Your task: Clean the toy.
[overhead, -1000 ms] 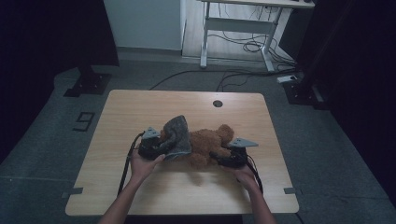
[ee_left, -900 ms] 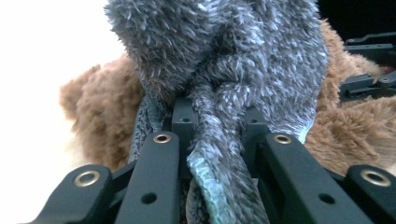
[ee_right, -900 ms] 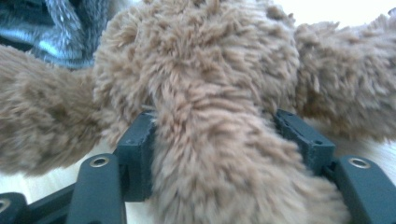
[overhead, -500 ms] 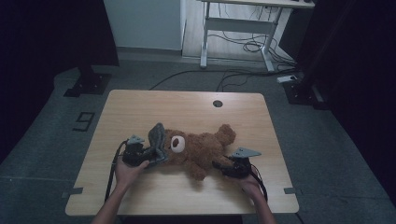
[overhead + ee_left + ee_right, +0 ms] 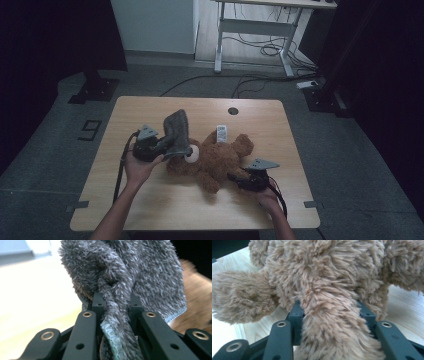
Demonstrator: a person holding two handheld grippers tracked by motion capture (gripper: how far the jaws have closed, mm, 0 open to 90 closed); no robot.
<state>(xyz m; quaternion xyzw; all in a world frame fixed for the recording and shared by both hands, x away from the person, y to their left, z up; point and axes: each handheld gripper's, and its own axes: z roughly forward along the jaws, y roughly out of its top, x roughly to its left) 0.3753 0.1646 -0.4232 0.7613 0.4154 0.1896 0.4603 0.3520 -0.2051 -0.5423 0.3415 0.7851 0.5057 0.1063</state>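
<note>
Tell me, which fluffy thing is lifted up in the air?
The grey cloth. The left claw pinches it and holds it up beside the bear's head, while the brown teddy bear lies flat on the table.

Lab, black curtains [image 5: 55, 35], floor cables [image 5: 260, 50]

- High view: from above the table's [image 5: 150, 210] near edge, facing forward and down, far off.
- Left gripper view: close on the cloth [image 5: 140, 277].
- Right gripper view: close on the bear [image 5: 324, 290].
- All three share bear and table.
</note>
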